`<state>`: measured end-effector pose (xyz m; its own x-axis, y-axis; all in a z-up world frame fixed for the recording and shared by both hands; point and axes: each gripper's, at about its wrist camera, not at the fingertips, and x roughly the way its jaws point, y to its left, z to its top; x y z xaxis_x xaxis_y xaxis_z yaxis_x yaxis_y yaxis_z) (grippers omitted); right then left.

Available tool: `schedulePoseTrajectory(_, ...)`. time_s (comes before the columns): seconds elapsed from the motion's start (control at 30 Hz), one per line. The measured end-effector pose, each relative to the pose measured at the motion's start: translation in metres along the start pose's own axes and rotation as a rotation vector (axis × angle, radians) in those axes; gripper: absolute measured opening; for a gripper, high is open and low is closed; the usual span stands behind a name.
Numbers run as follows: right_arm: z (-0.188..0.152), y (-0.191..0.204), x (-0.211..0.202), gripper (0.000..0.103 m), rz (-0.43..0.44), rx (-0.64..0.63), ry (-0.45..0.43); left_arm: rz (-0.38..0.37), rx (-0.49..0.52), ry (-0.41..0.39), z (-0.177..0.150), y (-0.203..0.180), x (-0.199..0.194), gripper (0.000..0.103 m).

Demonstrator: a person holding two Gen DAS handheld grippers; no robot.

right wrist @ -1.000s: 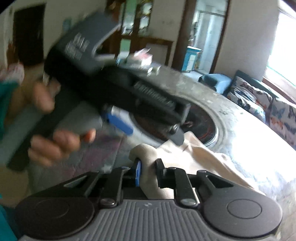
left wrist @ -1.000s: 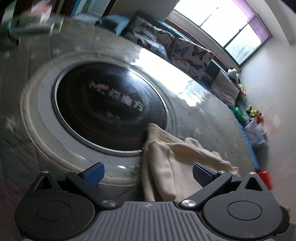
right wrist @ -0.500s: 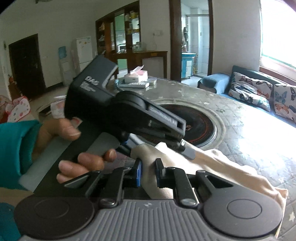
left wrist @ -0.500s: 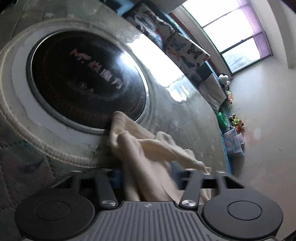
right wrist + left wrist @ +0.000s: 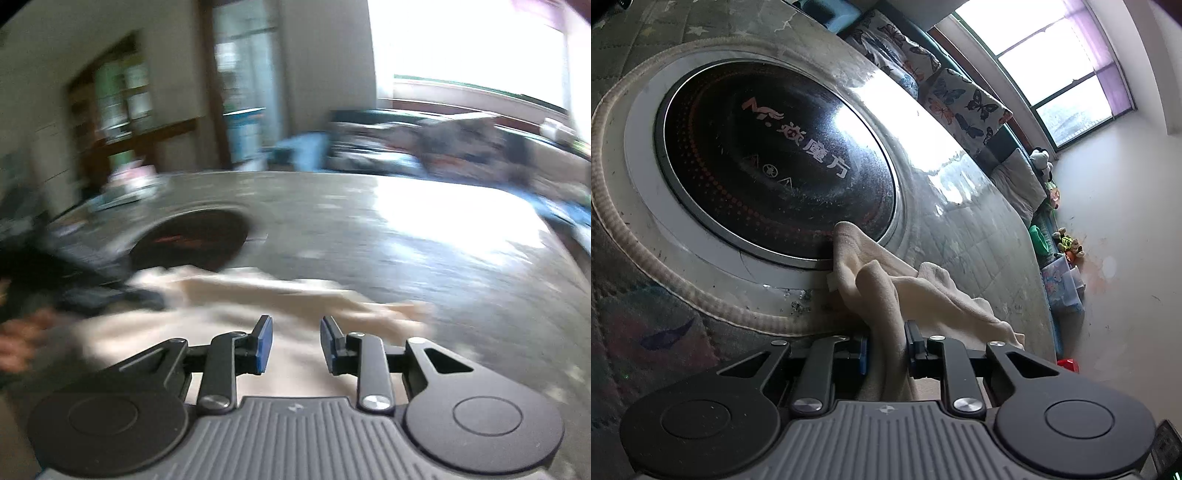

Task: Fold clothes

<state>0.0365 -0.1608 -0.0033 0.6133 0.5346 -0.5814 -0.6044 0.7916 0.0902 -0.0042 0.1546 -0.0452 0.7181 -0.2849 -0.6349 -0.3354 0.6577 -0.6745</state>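
Left gripper (image 5: pixel 885 347): our jaws are pinched nearly together on a fold of the cream garment (image 5: pixel 882 291); cloth fills the gap between the blue pads and runs down under the gripper body. From the left wrist view the garment lies bunched on the quilted table cover (image 5: pixel 979 236); its far corner laps over the rim of the round black cooktop (image 5: pixel 775 158) set in the table; the rest trails toward the right edge.

Writing on the cooktop glass: a pale red logo reading "Mr." or similar, then Chinese characters, the last two "魔方"; the first character we can't read for sure; small warning triangles and a round symbol sit below the text.

Right gripper (image 5: pixel 296 347): we have the jaws partly apart, a clear gap between the blue pads, nothing clamped; the garment (image 5: pixel 258 295) lies under and ahead of the fingertips; whether the pads touch it we can't tell, the right wrist view is badly motion-blurred. A hand (image 5: pixel 18 339) shows blurred at the left edge of that view beside a dark shape.

Butterfly-print cushions (image 5: pixel 964 99) line the bench under the window (image 5: pixel 1056 70).
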Motion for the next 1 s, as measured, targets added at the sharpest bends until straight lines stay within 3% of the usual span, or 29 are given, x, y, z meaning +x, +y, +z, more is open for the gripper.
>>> schedulePoseTrajectory(0.13,-0.006,-0.030,0.009,0.041,-0.061,0.081,0.009,0.007,0.014,-0.006,-0.002,-0.002,0.001,0.021)
schedulePoseTrajectory(0.37,-0.021,-0.067,0.026,0.041,-0.097,0.212,0.032,0.014,0.043,-0.005,-0.002,-0.006,0.005,0.021)
schedulePoseTrajectory(0.43,-0.023,-0.068,0.025,0.039,-0.090,0.231,0.022,0.019,0.059,-0.007,-0.003,-0.008,0.006,0.021)
schedulePoseTrajectory(0.53,-0.022,-0.069,0.015,0.013,-0.099,0.233,-0.008,0.037,0.096,-0.010,-0.003,-0.013,0.007,0.021)
schedulePoseTrajectory(0.9,-0.019,-0.071,-0.024,0.010,-0.131,0.239,-0.118,0.013,0.238,0.004,0.001,-0.053,0.018,0.016)
schedulePoseTrajectory(1.0,-0.021,-0.083,-0.040,0.010,-0.184,0.249,-0.135,-0.013,0.286,0.028,-0.005,-0.074,0.031,0.015)
